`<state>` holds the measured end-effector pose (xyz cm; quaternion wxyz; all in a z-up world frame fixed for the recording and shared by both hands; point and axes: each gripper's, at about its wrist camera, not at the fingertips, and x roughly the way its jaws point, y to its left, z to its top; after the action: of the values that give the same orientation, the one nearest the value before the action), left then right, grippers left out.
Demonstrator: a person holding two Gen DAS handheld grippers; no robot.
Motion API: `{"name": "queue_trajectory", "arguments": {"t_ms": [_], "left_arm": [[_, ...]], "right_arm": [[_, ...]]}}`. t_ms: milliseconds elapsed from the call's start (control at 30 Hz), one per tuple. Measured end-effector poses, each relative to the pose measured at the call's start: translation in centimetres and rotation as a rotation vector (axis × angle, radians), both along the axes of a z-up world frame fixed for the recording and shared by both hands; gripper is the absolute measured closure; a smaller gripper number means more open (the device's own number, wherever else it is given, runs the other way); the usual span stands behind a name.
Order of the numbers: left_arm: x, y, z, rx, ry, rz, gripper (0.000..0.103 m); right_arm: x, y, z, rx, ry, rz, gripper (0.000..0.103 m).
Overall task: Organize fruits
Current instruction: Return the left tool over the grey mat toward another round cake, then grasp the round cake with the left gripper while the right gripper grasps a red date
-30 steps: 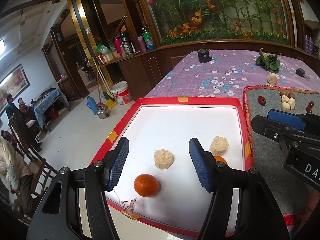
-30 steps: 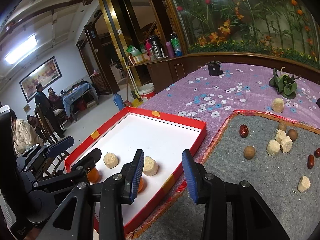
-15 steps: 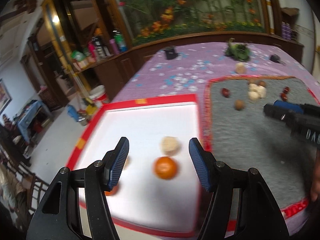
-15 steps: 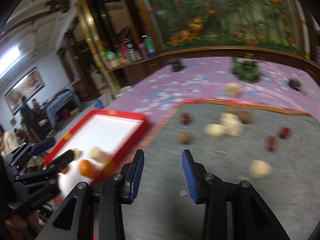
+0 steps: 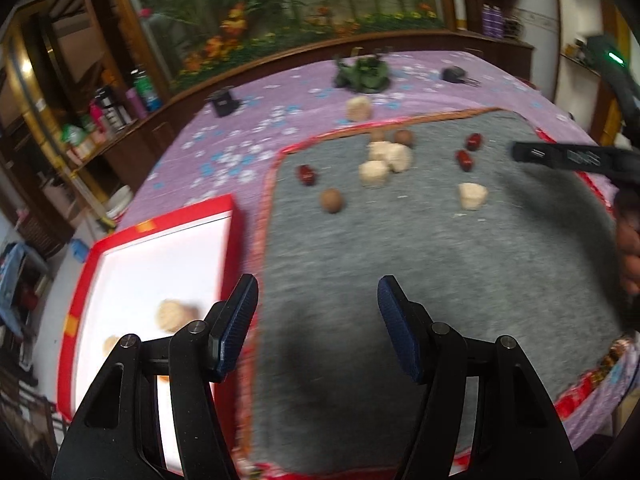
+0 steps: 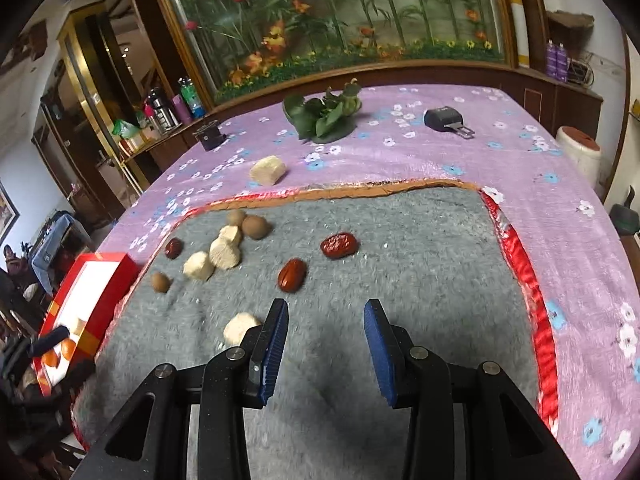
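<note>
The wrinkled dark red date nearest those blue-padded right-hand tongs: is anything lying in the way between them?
Nothing visible. Only bare grey fuzzy mat lies between the open right gripper and the wrinkled dark red date; a pale beige chunk sits off to the left.

Left gripper (image 5: 318,326) parted, empty, over grey mat (image 5: 420,280), red tray (image 5: 236,224) beside

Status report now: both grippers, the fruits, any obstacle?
Left gripper open, empty; right gripper open, empty, above grey mat. Red dates, brown nuts on mat; oranges in red tray. Nothing in the way.
</note>
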<state>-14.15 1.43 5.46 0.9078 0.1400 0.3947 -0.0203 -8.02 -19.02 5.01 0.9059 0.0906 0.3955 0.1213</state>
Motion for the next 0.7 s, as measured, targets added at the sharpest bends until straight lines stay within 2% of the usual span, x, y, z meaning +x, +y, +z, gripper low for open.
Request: {"name": "queue_trajectory", "arguments": {"t_ms": [133, 300, 400, 467, 533, 700], "left_arm": [[0.4, -2.2, 0.6, -0.021, 0.019, -0.066, 0.04], [1.5, -3.9, 1.1, -0.018, 0.027, -0.093, 0.04], [2.7, -4.6, 0.9, -0.022, 0.054, -0.095, 0.04], [3.3, -5.1, 0.6, -0.032, 0.074, -0.104, 0.04], [3.9, -6.1, 0.1, -0.041, 0.099, -0.124, 0.04], [5.4, -8.2, -1.0, -0.06, 0.143, -0.148, 0.04]], "right_arm": [[3.3, 0.6, 0.5, -0.035, 0.027, -0.035, 0.065], [7.7, 0.7, -0.5, -0.004, 0.147, -0.085, 0.065], [8.7, 1.0, -1.3, -0.019, 0.179, -0.077, 0.076], [8.8, 1.0, -2.2, 0.009, 0.187, -0.053, 0.083], [8.7, 1.2, -2.3, -0.038, 0.161, -0.041, 0.086], [9.0, -1.4, -2.2, 0.112, 0.181, -0.03, 0.086]]}}
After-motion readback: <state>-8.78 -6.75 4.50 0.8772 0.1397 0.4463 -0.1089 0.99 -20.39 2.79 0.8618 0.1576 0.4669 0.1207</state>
